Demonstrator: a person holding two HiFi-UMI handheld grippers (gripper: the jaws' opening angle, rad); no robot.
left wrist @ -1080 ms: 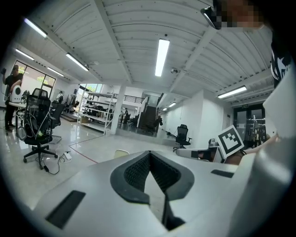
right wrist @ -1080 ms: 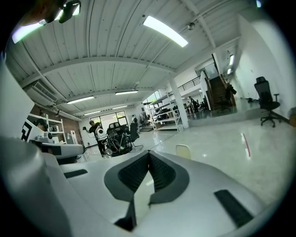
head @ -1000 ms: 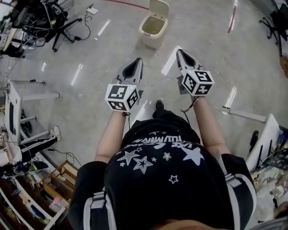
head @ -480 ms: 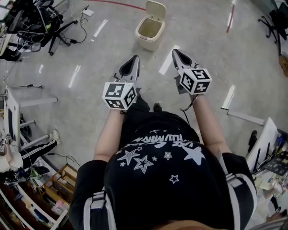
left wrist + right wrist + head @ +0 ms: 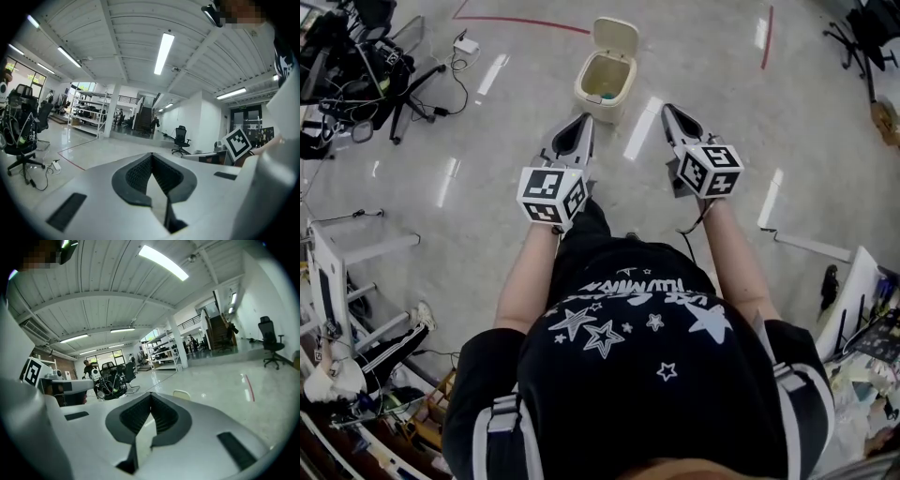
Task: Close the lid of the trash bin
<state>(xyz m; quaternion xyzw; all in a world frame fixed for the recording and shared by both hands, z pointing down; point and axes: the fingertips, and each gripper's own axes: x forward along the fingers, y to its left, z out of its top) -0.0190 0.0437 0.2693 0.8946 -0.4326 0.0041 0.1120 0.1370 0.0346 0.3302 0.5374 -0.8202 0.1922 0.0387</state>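
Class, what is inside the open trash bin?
The bin, lid up, shows a pale interior with a small bluish item near its front wall; that wall hides the rest.

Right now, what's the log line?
trash bin: untouched | lid: open | left gripper: jaws shut, empty | right gripper: jaws shut, empty

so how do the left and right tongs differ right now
Seen from the head, the left tongs end at the near edge of the trash bin; the right tongs end off to its right. The right tongs' view catches the raised lid; the left tongs' view shows no bin. Both are shut and empty.
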